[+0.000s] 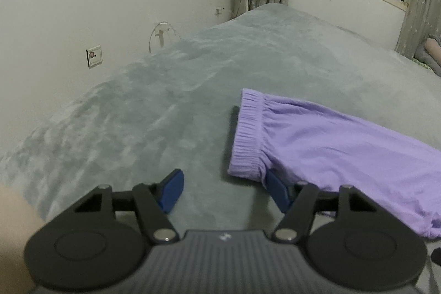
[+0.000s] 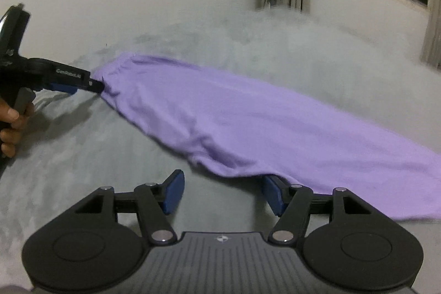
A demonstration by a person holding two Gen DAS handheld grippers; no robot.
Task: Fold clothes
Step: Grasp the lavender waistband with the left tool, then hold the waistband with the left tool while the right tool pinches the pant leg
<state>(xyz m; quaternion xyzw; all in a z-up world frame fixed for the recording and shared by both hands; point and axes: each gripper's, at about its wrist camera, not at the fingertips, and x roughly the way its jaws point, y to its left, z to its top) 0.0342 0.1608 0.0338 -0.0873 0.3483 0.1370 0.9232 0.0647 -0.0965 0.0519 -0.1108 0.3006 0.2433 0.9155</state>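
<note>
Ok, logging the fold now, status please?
Left gripper open at the waistband. Right gripper open at the purple trousers' near edge. Trousers flat on grey bed, nothing blocking.

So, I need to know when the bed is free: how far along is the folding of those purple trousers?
Done: the purple trousers lie as one long narrow strip on the grey blanket, apparently already halved lengthwise. In hand: nothing is gripped; the left gripper stands open at the elastic waistband, the right gripper open at the near edge. Left: folding the length across.

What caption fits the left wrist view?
Open left gripper at the elastic waistband of purple trousers on a grey bed.
</note>
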